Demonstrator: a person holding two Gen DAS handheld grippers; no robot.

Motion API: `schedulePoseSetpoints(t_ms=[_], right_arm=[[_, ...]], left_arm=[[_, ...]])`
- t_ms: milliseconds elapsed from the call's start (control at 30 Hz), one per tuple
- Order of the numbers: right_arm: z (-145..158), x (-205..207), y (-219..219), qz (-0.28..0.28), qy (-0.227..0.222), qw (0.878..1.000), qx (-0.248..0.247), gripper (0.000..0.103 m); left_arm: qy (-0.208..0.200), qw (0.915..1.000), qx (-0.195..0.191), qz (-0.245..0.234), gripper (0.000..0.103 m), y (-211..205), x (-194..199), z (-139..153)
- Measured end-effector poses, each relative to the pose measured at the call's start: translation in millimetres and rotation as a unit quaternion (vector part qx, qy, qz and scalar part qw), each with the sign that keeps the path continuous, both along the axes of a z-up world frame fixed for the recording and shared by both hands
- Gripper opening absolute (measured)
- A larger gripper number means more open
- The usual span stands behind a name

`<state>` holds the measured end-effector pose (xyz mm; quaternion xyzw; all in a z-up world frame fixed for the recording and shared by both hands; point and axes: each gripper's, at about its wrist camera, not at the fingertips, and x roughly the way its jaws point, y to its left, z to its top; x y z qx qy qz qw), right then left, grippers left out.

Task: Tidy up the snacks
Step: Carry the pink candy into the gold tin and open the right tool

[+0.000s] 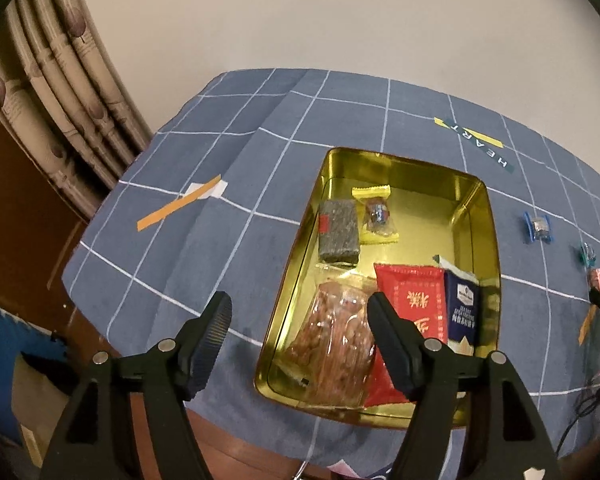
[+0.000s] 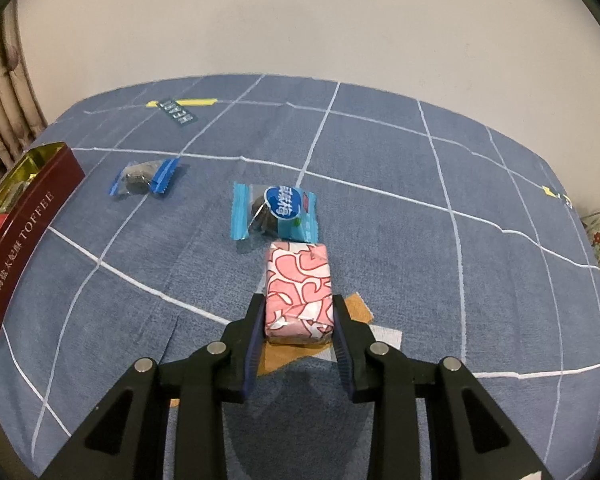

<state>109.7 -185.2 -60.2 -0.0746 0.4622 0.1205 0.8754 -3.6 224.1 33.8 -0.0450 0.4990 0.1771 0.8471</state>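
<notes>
A round table draped in a blue grid-lined cloth [image 2: 380,152] is set against a plain pale wall, with a patterned curtain [image 1: 60,80] hung at the far left. Toward the left of the cloth, a gold-lined tin [image 1: 476,208] is placed with its mouth open, so that snacks can be dropped in from above; a clear bag of brown sticks [image 1: 332,344], a grey block [image 1: 338,232], a yellow-edged sweet [image 1: 376,216], a red packet [image 1: 416,312] and a dark blue packet [image 1: 462,312] are already laid inside. The left gripper [image 1: 300,316] is held above the tin's near edge with its jaws apart and nothing between them, probably because its item has been let go. Further right, two blue-wrapped sweets, one small [image 2: 146,178] and one larger [image 2: 276,210], are left loose on the cloth, not yet sorted. At the right, a pink patterned block [image 2: 298,292] is clamped between the pads of the right gripper [image 2: 299,316], just over a taped marker, presumably so it can be carried to the tin.
</notes>
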Motion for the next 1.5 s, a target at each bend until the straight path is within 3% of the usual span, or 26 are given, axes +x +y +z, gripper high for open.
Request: schedulePoseSetpoints(t_ms=[333,633,767,967,1300,1500], right_arm=[[4,25,3,-0.015,0.073,0.997,-0.018,0.036],[3,31,6,-0.039,0.091,0.995,-0.026,0.039],[3,29,11,-0.046,0.092,0.994,-0.03,0.032],[8,14,18,-0.055,0.097,0.994,-0.02,0.031],[34,-8,64,-0.006,0.079,0.997,0.021,0.031],[64,-11,124,0.06,0.047,0.995,0.059,0.031]], left_arm=[[0.0,1.0,0.005,0.003,0.069,7,-14,-7],[-0.009,0.9999,0.004,0.006,0.07,11,-18,-7],[-0.006,0.9999,-0.01,0.007,0.072,12,-20,-8],[-0.001,0.9997,-0.02,0.014,0.072,15,-20,-12],[0.001,0.9991,-0.029,0.03,0.072,21,-22,-15],[0.003,0.9986,-0.032,0.042,0.073,25,-24,-16]])
